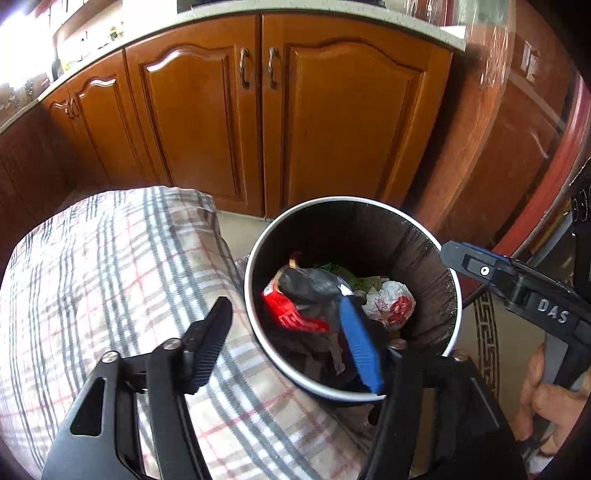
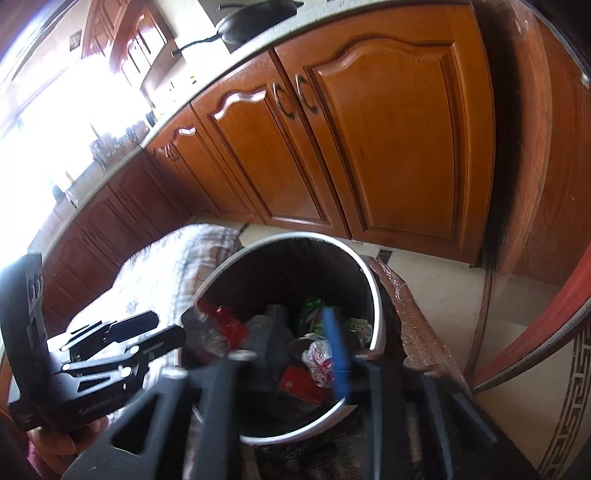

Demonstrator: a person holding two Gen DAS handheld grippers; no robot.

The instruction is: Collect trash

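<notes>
Trash bin (image 1: 448, 273) in both views; frying pan (image 2: 255, 16) only right-wrist.

So the floor (image 1: 236, 229) here is a pale beige surface running along the foot of the wooden cabinets (image 1: 199, 122). Sitting right on it is a round trash bin (image 1: 255, 254) with a white rim, dark inside, already holding crumpled wrappers and bags. Just left of the bin, touching it, is a bench or seat draped in a plaid blanket (image 1: 110, 266). Off to the right there's a rug (image 1: 487, 332) with a dark Greek-key border, partly under a reddish-brown piece of furniture.
</notes>
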